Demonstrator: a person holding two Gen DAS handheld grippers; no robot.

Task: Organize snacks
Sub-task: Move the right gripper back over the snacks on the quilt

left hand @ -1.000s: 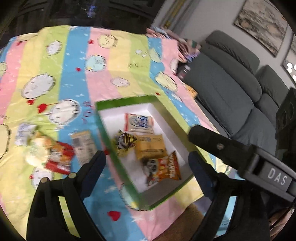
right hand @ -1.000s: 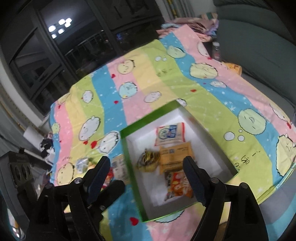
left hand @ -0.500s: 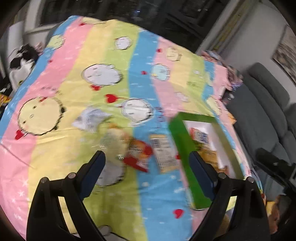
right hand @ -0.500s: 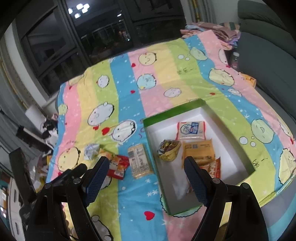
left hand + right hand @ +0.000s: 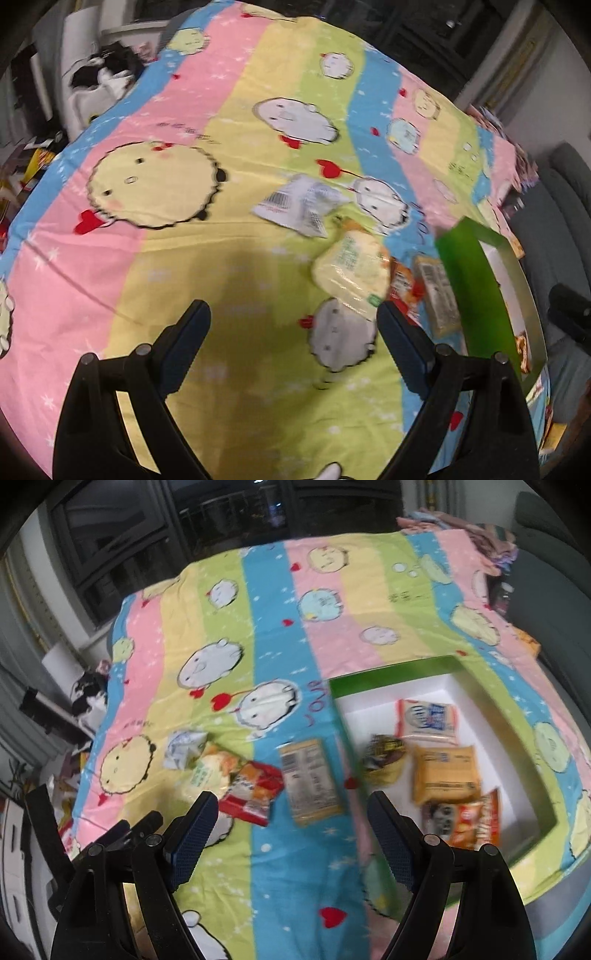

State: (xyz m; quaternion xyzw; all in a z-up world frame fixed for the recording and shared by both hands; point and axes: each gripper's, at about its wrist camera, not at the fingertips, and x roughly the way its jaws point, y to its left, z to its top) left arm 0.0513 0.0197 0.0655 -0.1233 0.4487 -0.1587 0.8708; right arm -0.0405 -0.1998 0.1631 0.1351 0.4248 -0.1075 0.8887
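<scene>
Loose on the striped cloth lie a white crumpled packet [image 5: 184,747] [image 5: 299,203], a pale yellow packet [image 5: 210,771] [image 5: 351,269], a red packet [image 5: 255,788] [image 5: 404,288] and a tan packet [image 5: 310,779] [image 5: 439,295]. Right of them stands the green box [image 5: 388,672] [image 5: 476,280]. It holds a white-blue packet [image 5: 428,716], a dark-yellow wrapper [image 5: 384,757], an orange-yellow packet [image 5: 447,773] and an orange chips bag [image 5: 461,819]. My left gripper [image 5: 291,317] hangs open and empty over the cloth, left of the pale packet. My right gripper [image 5: 291,808] is open and empty, just short of the tan packet.
The cartoon-print cloth [image 5: 258,627] covers the whole table. A grey sofa [image 5: 554,572] runs along the right side. Dark windows [image 5: 221,517] stand behind, and clutter [image 5: 99,74] lies on the floor past the far left edge.
Both views have swung left, from the green box to the loose packets. The left gripper has come lower and nearer the cloth. Both grippers' jaws stayed wide.
</scene>
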